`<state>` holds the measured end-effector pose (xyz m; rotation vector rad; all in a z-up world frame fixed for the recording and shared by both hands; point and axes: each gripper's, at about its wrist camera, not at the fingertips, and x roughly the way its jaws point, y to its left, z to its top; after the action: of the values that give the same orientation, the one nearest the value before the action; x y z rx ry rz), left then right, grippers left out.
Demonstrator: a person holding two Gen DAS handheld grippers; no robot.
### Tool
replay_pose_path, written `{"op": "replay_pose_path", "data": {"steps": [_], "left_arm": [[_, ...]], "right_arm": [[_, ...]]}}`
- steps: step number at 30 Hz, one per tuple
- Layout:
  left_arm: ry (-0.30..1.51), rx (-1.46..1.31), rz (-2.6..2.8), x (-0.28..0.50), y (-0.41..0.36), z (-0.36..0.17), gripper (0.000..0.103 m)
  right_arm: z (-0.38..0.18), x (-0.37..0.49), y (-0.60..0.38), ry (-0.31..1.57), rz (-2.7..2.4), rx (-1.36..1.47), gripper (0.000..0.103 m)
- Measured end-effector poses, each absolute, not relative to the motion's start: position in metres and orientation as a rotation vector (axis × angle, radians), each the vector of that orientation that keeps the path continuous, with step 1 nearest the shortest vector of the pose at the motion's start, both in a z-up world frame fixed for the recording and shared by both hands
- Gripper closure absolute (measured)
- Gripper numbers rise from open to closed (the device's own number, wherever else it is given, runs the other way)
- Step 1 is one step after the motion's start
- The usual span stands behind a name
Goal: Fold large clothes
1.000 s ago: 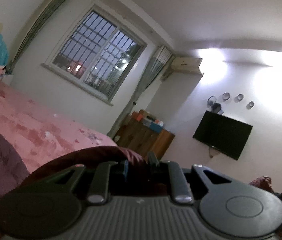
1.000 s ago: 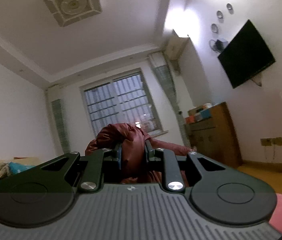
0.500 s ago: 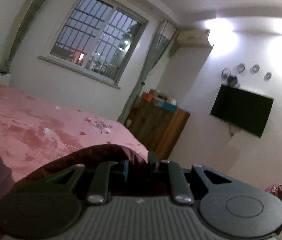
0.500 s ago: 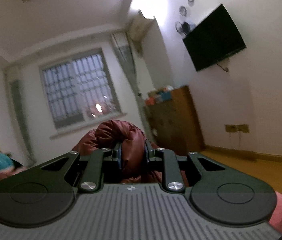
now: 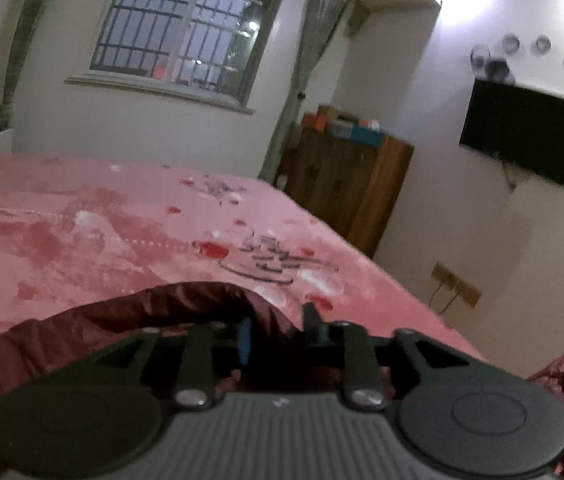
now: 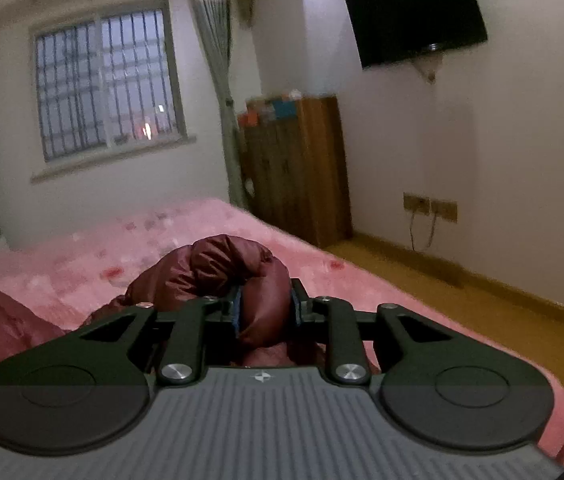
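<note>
No readable text, label or number anywhere; only a small unlettered emblem on each gripper body.

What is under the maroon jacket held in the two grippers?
The maroon jacket lies over a pink bedspread. What the jacket covers on the bed directly beneath cannot be seen.

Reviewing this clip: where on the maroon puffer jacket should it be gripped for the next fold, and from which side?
Probably the bunched padded edge of the maroon puffer jacket, from the near side of the bed, roughly level. That roll stands proud and fills the right gripper, whose jaws have just been opening.
</note>
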<state>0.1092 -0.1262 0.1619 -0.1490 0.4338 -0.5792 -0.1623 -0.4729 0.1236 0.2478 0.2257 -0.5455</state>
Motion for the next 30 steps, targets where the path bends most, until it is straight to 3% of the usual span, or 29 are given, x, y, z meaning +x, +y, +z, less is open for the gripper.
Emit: {"op": "replay_pose_path", "data": {"steps": [2, 4, 7, 11, 14, 30], "left_arm": [[0.437, -0.121, -0.578, 0.111, -0.134, 0.154, 0.048], [0.436, -0.095, -0.586, 0.109, -0.138, 0.148, 0.022], [0.439, -0.036, -0.604, 0.102, -0.146, 0.142, 0.008], [0.455, 0.03, -0.637, 0.085, -0.148, 0.138, 0.004], [0.434, 0.049, -0.665, 0.068, -0.144, 0.139, 0.002], [0.366, 0.123, -0.583, -0.045, -0.053, 0.142, 0.001]], "right_arm": [[0.111, -0.15, -0.485, 0.263, -0.551, 0.258, 0.066], [0.097, -0.138, -0.497, 0.296, -0.561, 0.27, 0.062], [0.076, -0.125, -0.505, 0.344, -0.583, 0.269, 0.047], [0.057, -0.126, -0.505, 0.369, -0.617, 0.28, 0.013], [0.056, -0.125, -0.506, 0.372, -0.617, 0.28, 0.003], [0.087, -0.188, -0.496, 0.245, -0.599, 0.329, 0.0]]}}
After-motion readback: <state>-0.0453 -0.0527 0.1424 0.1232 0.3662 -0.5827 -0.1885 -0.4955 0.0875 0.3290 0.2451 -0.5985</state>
